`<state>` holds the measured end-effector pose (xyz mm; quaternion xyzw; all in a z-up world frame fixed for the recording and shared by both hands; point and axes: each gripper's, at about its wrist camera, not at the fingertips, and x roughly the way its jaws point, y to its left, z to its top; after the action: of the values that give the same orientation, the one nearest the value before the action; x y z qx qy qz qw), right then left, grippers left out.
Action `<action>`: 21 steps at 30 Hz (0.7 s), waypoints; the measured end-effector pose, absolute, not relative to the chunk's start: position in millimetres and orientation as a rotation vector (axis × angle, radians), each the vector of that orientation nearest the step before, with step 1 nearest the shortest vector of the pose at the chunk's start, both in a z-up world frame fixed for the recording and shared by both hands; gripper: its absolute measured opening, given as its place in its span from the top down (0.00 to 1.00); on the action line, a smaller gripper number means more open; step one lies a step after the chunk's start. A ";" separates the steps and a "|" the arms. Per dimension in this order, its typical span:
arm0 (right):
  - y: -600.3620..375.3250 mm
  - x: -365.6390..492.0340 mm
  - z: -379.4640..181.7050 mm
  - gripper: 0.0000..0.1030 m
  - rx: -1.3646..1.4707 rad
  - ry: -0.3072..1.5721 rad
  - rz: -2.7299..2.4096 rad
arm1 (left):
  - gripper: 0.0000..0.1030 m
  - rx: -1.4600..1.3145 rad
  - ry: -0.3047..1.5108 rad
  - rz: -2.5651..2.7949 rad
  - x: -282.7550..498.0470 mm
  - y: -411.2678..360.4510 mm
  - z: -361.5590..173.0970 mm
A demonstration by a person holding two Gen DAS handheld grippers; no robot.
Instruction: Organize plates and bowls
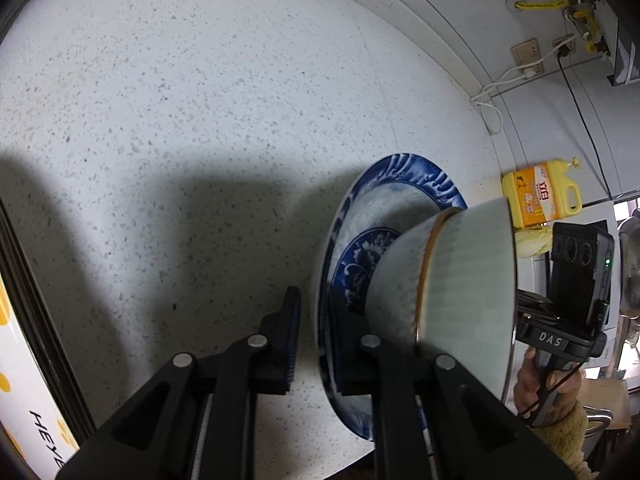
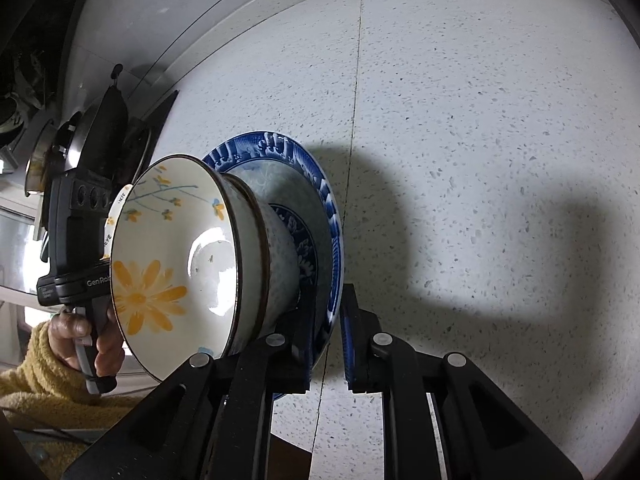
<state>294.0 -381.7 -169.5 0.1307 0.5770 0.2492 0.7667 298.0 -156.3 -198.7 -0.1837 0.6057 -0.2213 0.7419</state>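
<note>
2 grippers (image 1: 314,340) (image 2: 326,344) straddling blue plate (image 1: 404,184) rim, jaws parted, unclenched, stacked bowls (image 2: 180,264) at 9 o'clock on plate.

Speckled white stone-like countertop (image 1: 200,100), smooth, faintly matt. Glazed ceramic plate (image 2: 328,200), glossy, blue-and-white patterned. Glazed ceramic bowl (image 2: 176,264) at left of frame, shiny, reflecting light; ribbed pale outside (image 1: 468,276). Matt black plastic fingers (image 1: 284,344) with silvery metal pins. Glossy yellow plastic bottle (image 1: 540,196). Fluffy yellow cloth sleeve (image 2: 36,376), lower left.
</note>
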 end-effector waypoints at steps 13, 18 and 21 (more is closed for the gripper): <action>-403.7 291.8 -187.2 0.86 0.420 1.259 0.599 | 0.92 -0.485 1.363 -0.551 305.4 -146.1 -208.1; -397.8 292.2 -189.7 0.86 0.414 1.269 0.587 | 0.92 -0.493 1.361 -0.556 306.6 -145.7 -208.7; -393.9 291.3 -189.7 0.86 0.419 1.263 0.574 | 0.92 -0.470 1.355 -0.559 306.2 -146.6 -207.9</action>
<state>291.3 -393.9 -189.7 0.1917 0.5777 0.2626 0.7487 306.2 -146.6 -207.9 -0.2125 0.6124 -0.2526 0.7183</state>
